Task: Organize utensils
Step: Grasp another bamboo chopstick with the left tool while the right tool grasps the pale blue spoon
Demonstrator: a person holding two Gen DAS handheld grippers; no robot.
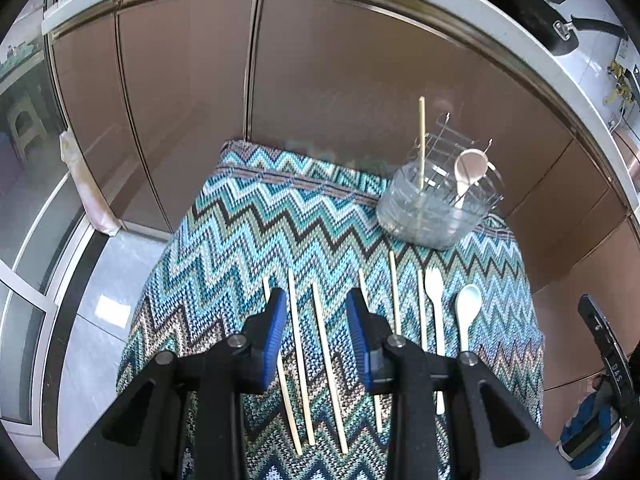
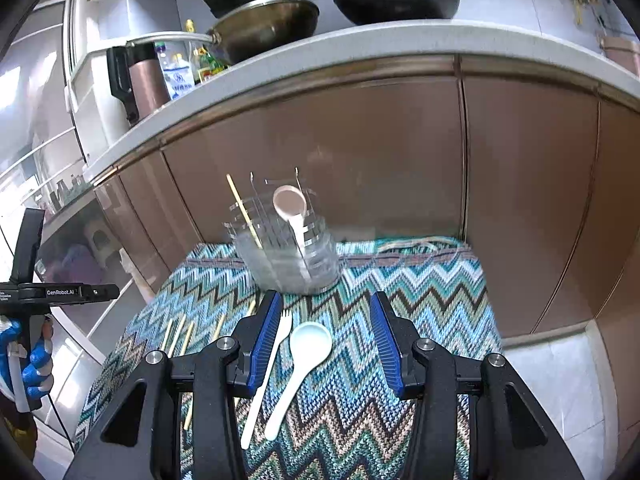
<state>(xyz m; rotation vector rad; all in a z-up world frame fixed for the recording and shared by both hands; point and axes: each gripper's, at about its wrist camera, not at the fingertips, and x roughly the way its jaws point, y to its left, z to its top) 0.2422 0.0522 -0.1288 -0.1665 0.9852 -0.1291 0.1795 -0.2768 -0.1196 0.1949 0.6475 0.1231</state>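
A clear utensil holder (image 1: 436,204) with a wire rack stands at the far side of the zigzag cloth (image 1: 248,240); it holds one chopstick (image 1: 421,140) and a pinkish spoon (image 1: 470,170). Several chopsticks (image 1: 300,356) lie in a row on the cloth, with a white fork (image 1: 435,300) and a white spoon (image 1: 467,312) to their right. My left gripper (image 1: 317,300) is open and empty above the chopsticks. My right gripper (image 2: 325,308) is open and empty over the white spoon (image 2: 304,356) and fork (image 2: 272,360), with the holder (image 2: 292,252) just ahead.
The cloth covers a small low table in front of brown cabinet doors (image 1: 320,80). The counter above (image 2: 280,60) carries pans, bottles and a kettle. Tiled floor (image 2: 560,380) lies to the right of the table and a glass door (image 1: 28,240) to the left.
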